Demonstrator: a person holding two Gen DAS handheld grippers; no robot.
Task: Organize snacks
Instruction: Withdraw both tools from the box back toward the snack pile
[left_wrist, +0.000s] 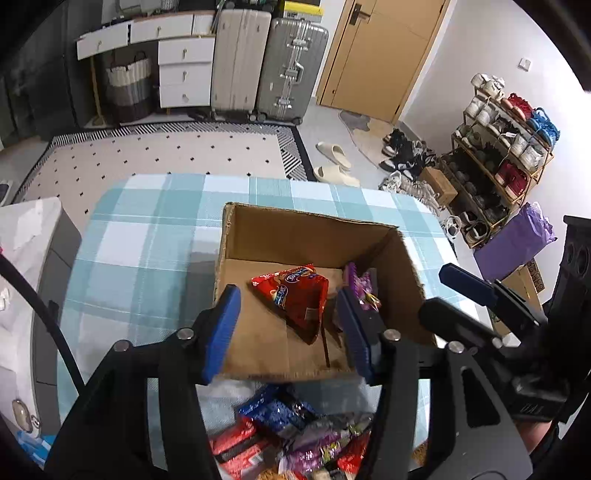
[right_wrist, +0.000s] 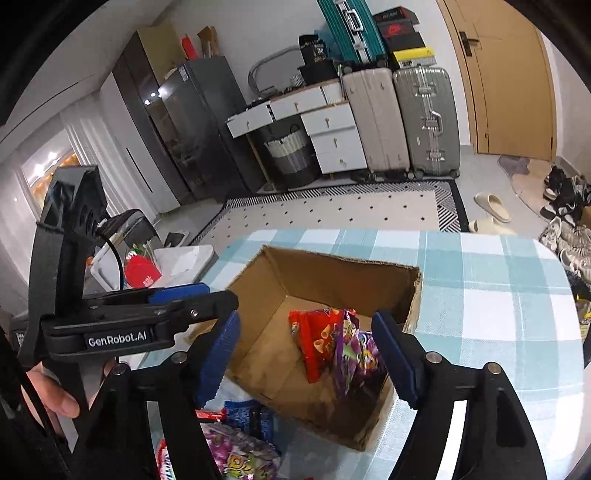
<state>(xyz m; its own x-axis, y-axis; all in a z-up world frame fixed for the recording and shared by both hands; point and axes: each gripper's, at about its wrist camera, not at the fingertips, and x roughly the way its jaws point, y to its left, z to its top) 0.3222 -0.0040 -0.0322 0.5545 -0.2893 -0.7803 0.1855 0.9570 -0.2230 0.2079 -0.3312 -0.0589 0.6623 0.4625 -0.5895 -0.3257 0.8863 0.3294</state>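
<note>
An open cardboard box (left_wrist: 306, 218) (right_wrist: 332, 262) stands on a blue checked tablecloth (left_wrist: 147, 229) (right_wrist: 480, 277). A red snack packet (left_wrist: 295, 299) (right_wrist: 314, 343) lies inside it, with a purple packet (left_wrist: 364, 288) (right_wrist: 351, 354) leaning beside it on the right. My left gripper (left_wrist: 288, 332) hangs open over the box's near side, its pads clear of the red packet. My right gripper (right_wrist: 306, 360) is open above the same corner, and the purple packet below is free of its pads. A pile of loose snack packets (left_wrist: 295, 435) (right_wrist: 240, 443) lies at the table's near edge.
On the floor beyond the table lie a dotted rug (left_wrist: 166, 151) and pale slippers (left_wrist: 332, 158). Two suitcases (left_wrist: 266, 62) and white drawers (left_wrist: 184, 70) line the far wall. A shoe rack (left_wrist: 498, 155) and a purple bag (left_wrist: 517, 240) stand at the right.
</note>
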